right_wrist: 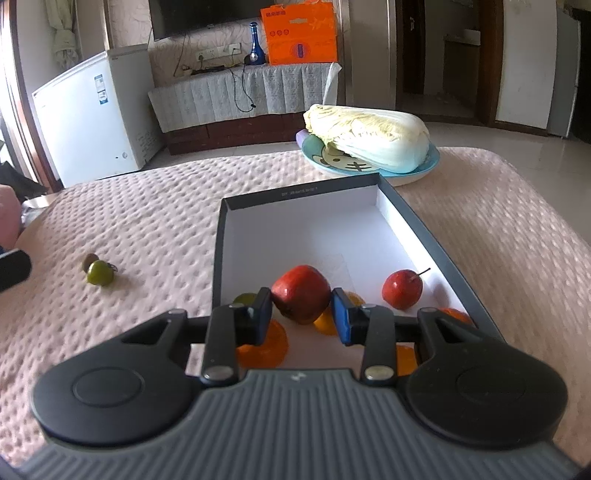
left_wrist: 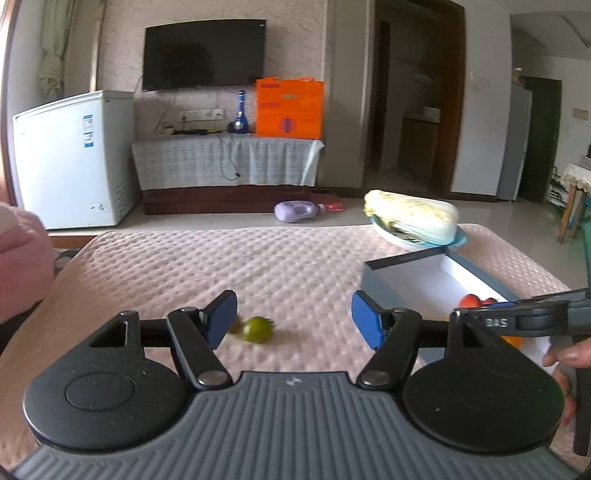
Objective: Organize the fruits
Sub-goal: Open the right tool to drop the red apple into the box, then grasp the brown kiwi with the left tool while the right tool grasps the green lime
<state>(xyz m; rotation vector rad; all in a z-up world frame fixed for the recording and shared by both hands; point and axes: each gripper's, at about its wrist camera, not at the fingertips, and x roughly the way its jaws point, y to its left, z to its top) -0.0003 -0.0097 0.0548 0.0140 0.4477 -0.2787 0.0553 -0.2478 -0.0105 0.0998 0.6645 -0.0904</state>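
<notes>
A small green fruit (left_wrist: 257, 329) lies on the pink quilted table, just ahead of my left gripper (left_wrist: 294, 317), which is open and empty; the fruit sits near its left finger. It also shows in the right wrist view (right_wrist: 99, 273) with a small brown fruit (right_wrist: 89, 260) touching it. My right gripper (right_wrist: 302, 314) hovers over the near end of the grey box (right_wrist: 295, 192). A large red fruit (right_wrist: 301, 294) sits between its pads, seemingly gripped. A red apple (right_wrist: 402, 288), orange fruits (right_wrist: 264, 345) and a green fruit (right_wrist: 244, 298) lie in the box.
A cabbage (right_wrist: 369, 138) lies on a blue plate (right_wrist: 428, 166) beyond the box. A white freezer (right_wrist: 92, 114), a TV cabinet and an orange bag (right_wrist: 301, 35) stand behind the table. A pink object (left_wrist: 22, 258) is at the table's left edge.
</notes>
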